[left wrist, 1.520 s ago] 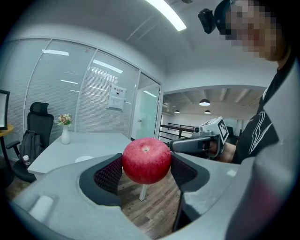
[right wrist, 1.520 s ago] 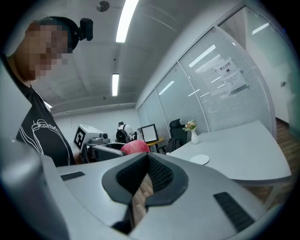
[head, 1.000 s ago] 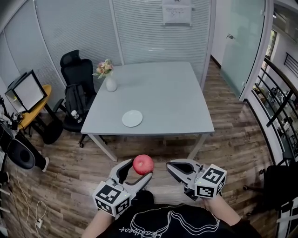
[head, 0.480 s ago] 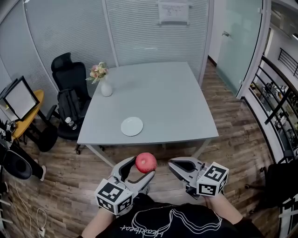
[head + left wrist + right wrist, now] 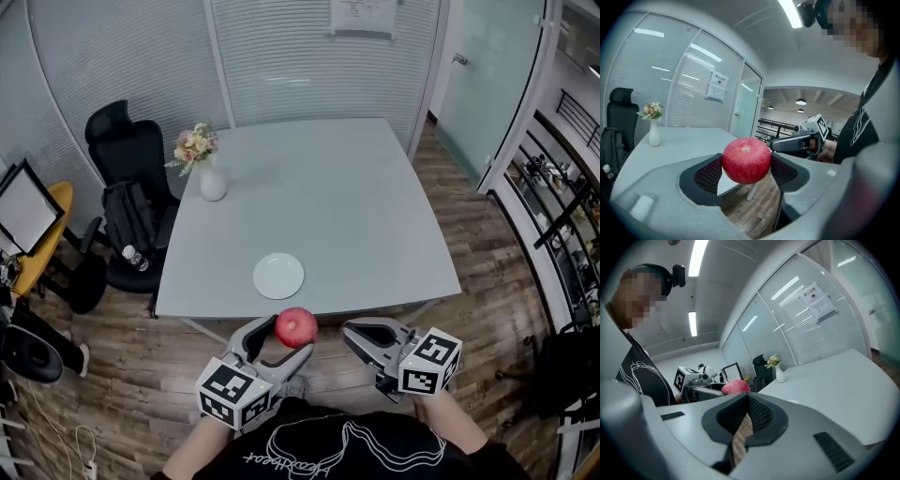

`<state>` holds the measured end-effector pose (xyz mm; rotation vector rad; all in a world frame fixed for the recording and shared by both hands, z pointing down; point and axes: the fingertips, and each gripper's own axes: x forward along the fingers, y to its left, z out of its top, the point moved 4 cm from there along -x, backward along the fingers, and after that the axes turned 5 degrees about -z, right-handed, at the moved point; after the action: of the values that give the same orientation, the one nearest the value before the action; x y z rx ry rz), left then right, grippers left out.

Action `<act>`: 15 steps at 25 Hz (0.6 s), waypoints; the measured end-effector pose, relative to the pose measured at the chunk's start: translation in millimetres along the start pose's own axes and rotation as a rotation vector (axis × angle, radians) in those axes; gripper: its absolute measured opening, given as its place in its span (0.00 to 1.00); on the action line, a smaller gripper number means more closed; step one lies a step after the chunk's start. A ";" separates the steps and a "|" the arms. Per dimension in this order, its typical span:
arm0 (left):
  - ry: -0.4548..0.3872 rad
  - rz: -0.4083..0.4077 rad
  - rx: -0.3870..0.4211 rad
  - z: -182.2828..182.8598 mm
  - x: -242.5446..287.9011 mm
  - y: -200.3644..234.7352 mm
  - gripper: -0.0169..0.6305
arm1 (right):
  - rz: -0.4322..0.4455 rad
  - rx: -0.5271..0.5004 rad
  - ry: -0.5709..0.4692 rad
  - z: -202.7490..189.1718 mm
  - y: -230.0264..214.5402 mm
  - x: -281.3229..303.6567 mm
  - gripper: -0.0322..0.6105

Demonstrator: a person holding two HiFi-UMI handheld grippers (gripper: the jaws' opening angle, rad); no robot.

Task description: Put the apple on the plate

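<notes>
Clamping the apple point(image 5: 746, 160) between its dark ribbed fingers point(image 5: 708, 174), the left gripper point(image 5: 289, 339) holds the red fruit by its sides, stem end up and clear of any surface. The right gripper point(image 5: 367, 335), beside it, has its fingers drawn together at the tips with nothing between them, only a slit of wooden floor showing through.

Over the last second the person has stepped toward the tabletop point(image 5: 356, 216). Its near edge and the white plate point(image 5: 278, 277) now sit lower in the head view and closer to the fruit, which is gripped exactly as before. That suggests the carry is well along and the set-down is not yet begun.

In the head view the apple hangs over the floor just short of the tabletop's near edge. The plate lies close beyond that edge, almost straight ahead and slightly to the left. A reach forward and a lowering likely remain.

A vase of flowers point(image 5: 210, 173) stands at the far left corner, well apart from the plate.
</notes>
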<state>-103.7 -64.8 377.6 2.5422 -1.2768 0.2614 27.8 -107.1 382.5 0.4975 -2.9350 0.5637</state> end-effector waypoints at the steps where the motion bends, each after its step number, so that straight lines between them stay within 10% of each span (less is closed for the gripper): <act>1: 0.011 -0.001 0.005 0.1 2.2 11.6 0.52 | -0.010 0.010 0.001 1.4 -4.9 9.0 0.06; 15: 0.094 -0.035 0.089 2.1 40.9 134.3 0.52 | -0.105 0.125 0.012 1.4 -61.4 99.9 0.06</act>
<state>-187.6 -172.7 410.1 2.5898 -1.2099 0.4338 -45.5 -191.2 419.0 0.6544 -2.8541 0.7369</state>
